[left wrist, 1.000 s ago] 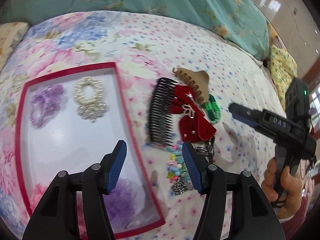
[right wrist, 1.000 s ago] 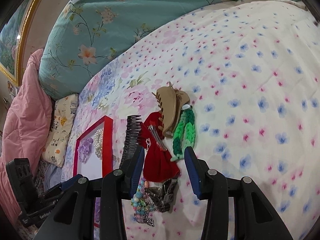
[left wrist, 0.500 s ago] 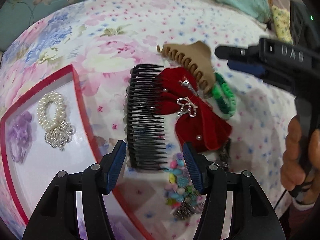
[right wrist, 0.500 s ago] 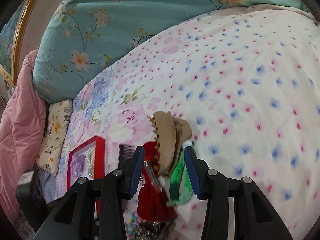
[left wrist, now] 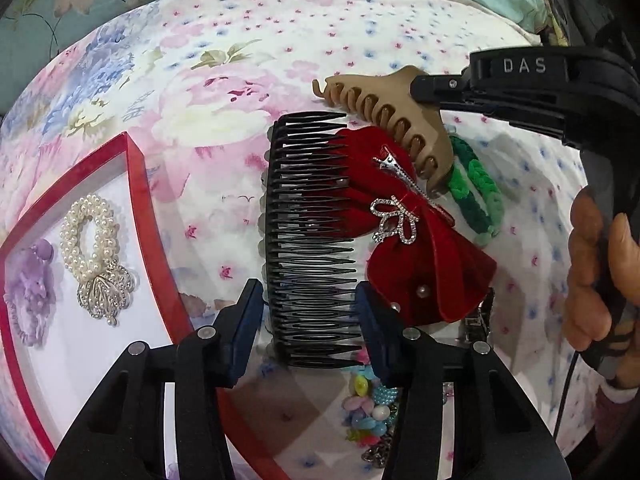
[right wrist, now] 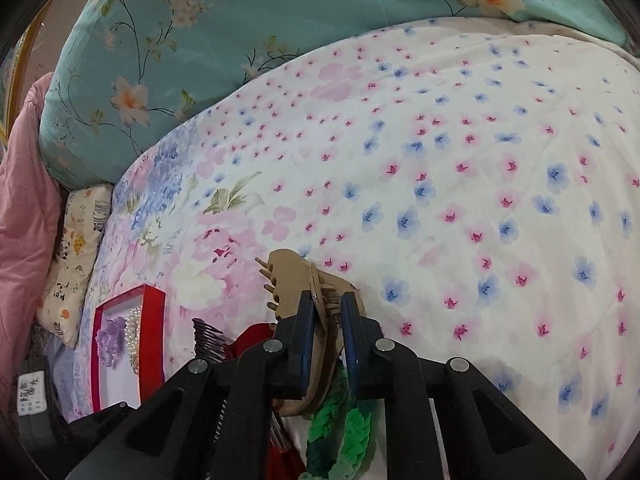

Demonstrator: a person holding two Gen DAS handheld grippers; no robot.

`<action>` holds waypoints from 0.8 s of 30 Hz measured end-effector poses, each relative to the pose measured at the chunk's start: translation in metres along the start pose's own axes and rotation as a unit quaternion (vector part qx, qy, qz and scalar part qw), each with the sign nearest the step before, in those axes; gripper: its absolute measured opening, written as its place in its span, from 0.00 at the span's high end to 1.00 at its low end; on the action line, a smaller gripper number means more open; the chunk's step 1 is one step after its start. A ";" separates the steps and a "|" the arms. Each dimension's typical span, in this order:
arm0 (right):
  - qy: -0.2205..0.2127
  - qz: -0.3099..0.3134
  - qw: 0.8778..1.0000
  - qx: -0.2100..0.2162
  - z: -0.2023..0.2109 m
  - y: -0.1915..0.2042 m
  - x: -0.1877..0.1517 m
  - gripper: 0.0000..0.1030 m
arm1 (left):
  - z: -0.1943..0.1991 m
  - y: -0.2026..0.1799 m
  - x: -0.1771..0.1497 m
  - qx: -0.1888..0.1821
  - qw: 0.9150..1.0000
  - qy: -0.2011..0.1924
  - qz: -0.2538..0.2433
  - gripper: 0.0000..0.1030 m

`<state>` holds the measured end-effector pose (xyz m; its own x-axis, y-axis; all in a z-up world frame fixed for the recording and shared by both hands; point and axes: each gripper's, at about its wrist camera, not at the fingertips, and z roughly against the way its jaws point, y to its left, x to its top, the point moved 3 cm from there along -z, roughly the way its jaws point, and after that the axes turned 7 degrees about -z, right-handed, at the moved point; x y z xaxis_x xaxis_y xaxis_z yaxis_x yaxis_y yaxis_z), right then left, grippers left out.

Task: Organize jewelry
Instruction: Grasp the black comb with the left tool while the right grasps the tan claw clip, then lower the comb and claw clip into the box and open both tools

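A pile of hair accessories lies on the flowered bedspread: a black comb (left wrist: 312, 240), a red velvet bow (left wrist: 420, 248), a tan claw clip (left wrist: 392, 120) and a green braided band (left wrist: 476, 188). My left gripper (left wrist: 308, 332) is open, its blue pads on either side of the comb's near end. My right gripper (right wrist: 326, 336) is shut on the tan claw clip (right wrist: 288, 280); it also shows in the left wrist view (left wrist: 424, 84). A red-rimmed tray (left wrist: 140, 184) at the left holds a pearl band (left wrist: 90, 236) and a purple scrunchie (left wrist: 30, 288).
A pastel bead piece (left wrist: 368, 412) and a metal clip (left wrist: 476, 320) lie at the near end of the pile. A teal quilt (right wrist: 240, 40) lies at the back of the bed, and a pink blanket (right wrist: 20, 220) and a small pillow (right wrist: 76, 248) at the left.
My left gripper moved right and forward from the tray to straddle the comb. My right gripper came down and closed on the tan claw clip.
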<state>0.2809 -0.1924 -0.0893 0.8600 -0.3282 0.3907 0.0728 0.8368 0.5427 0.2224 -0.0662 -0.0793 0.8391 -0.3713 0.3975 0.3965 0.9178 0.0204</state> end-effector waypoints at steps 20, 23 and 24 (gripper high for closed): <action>-0.027 -0.034 0.996 0.083 0.080 0.015 -0.030 0.96 | 0.085 0.037 -0.029 -0.051 0.990 -0.092 0.098 0.56; -0.024 -0.026 0.995 0.094 0.085 0.028 -0.039 0.96 | 0.095 0.047 -0.042 -0.045 0.988 -0.097 0.113 0.56; -0.022 -0.022 0.995 0.098 0.086 0.033 -0.043 0.96 | 0.098 0.051 -0.045 -0.042 0.987 -0.099 0.118 0.56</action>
<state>0.2031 -0.1884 -0.0238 0.8347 -0.3855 0.3933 0.0070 0.7215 0.6923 0.1681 0.0110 -0.0067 0.8263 -0.1068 0.5531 0.2357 0.9573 -0.1672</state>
